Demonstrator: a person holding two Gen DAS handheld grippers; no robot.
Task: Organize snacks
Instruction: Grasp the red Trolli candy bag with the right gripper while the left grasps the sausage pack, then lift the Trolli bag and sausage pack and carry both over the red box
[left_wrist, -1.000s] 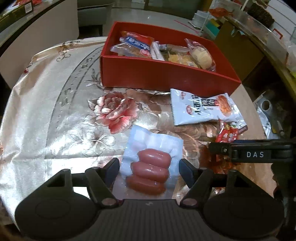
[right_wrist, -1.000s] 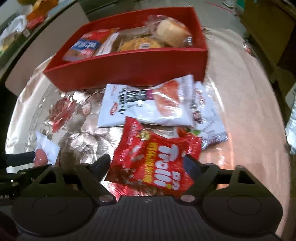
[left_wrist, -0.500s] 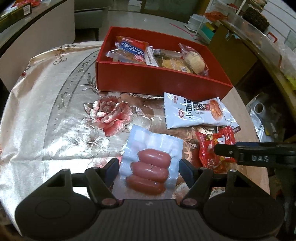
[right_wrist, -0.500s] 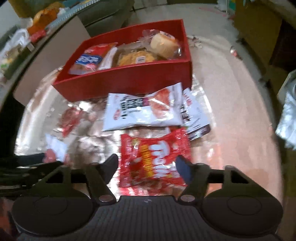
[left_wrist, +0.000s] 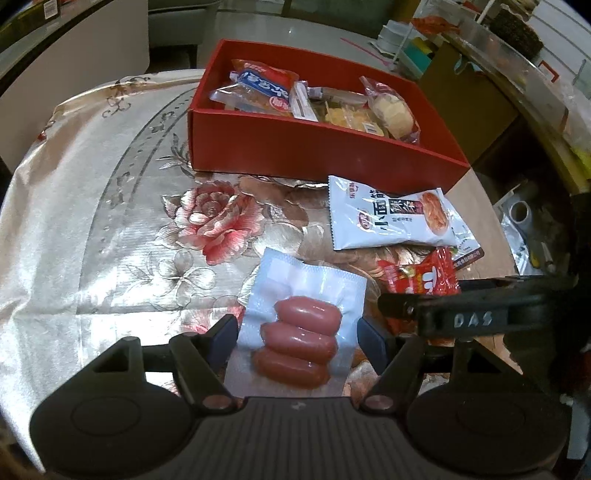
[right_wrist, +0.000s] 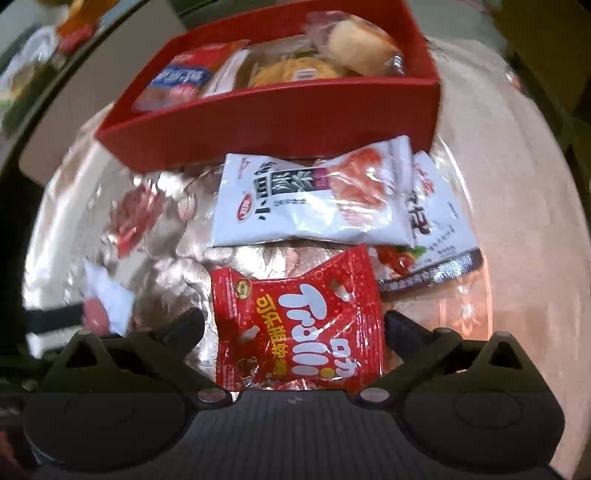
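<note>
A clear pack of three pink sausages (left_wrist: 299, 339) lies on the flowered tablecloth between the open jaws of my left gripper (left_wrist: 297, 332). A red Trolli sweets bag (right_wrist: 295, 328) lies between the open jaws of my right gripper (right_wrist: 293, 326); it also shows in the left wrist view (left_wrist: 421, 277). A white biscuit bag (left_wrist: 391, 218) (right_wrist: 314, 199) lies just beyond, over another white packet (right_wrist: 436, 229). The red box (left_wrist: 314, 147) (right_wrist: 280, 110) stands behind, holding several snack packs. My right gripper's finger (left_wrist: 458, 314) crosses the left wrist view at right.
The round table's edge (left_wrist: 491, 206) runs close on the right, with clutter on the floor beyond. The tablecloth (left_wrist: 92, 221) stretches bare to the left of the box. A counter (left_wrist: 517, 74) stands at the back right.
Both grippers have drawn a little nearer to the box and packs; the Trolli bag sits squarely between the right jaws. The sausage pack has stayed between the left jaws.
</note>
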